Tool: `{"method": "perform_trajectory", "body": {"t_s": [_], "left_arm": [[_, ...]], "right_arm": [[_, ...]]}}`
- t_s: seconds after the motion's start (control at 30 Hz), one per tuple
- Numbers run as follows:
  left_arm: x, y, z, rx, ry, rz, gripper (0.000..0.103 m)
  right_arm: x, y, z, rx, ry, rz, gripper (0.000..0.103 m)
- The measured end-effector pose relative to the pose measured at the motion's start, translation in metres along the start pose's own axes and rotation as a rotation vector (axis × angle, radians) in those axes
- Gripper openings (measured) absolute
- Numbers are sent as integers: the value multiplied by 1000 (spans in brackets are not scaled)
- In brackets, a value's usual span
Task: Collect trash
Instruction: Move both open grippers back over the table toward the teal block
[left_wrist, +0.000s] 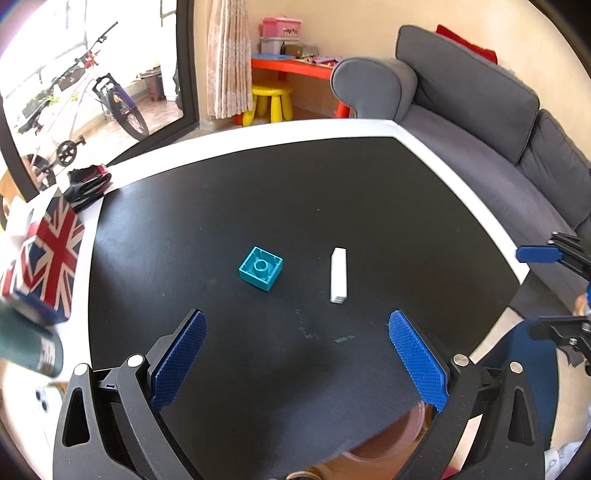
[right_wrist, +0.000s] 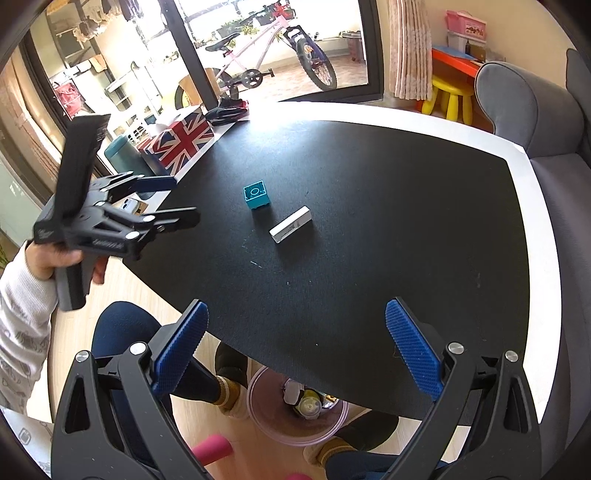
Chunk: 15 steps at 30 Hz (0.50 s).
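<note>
A teal toy block (left_wrist: 260, 268) (right_wrist: 256, 195) lies upside down on the black table mat (left_wrist: 258, 192) (right_wrist: 369, 206). Just right of it is a small white box (left_wrist: 339, 275) (right_wrist: 290, 229). My left gripper (left_wrist: 297, 332) (right_wrist: 184, 199) hovers open and empty over the mat's near edge, short of both items. My right gripper (right_wrist: 295, 317) (left_wrist: 546, 290) is also open and empty, held above the near right edge. A pink see-through bin (right_wrist: 258, 417) (left_wrist: 410, 428) with some trash inside stands on the floor under the table edge.
A Union Jack box (left_wrist: 48, 258) (right_wrist: 181, 142), a green canister (left_wrist: 26, 343) (right_wrist: 122, 151) and a black-red cloth (left_wrist: 88, 184) sit along the table's left side. A grey sofa (left_wrist: 480, 147) borders the right. The person's legs (right_wrist: 122, 325) are beside the bin.
</note>
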<state>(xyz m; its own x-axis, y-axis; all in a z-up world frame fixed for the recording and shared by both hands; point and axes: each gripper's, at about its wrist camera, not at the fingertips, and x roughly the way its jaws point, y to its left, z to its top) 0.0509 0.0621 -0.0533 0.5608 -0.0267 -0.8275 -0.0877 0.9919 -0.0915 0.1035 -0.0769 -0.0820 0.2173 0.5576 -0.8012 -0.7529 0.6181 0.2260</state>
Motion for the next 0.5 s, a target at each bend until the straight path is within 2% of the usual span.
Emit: {"method": "perform_trajectory", "body": {"t_s": [0.5], "left_arm": [[67, 20, 26, 97, 105, -33, 95]], "right_arm": [[17, -13, 2, 32, 38, -8, 95]]}}
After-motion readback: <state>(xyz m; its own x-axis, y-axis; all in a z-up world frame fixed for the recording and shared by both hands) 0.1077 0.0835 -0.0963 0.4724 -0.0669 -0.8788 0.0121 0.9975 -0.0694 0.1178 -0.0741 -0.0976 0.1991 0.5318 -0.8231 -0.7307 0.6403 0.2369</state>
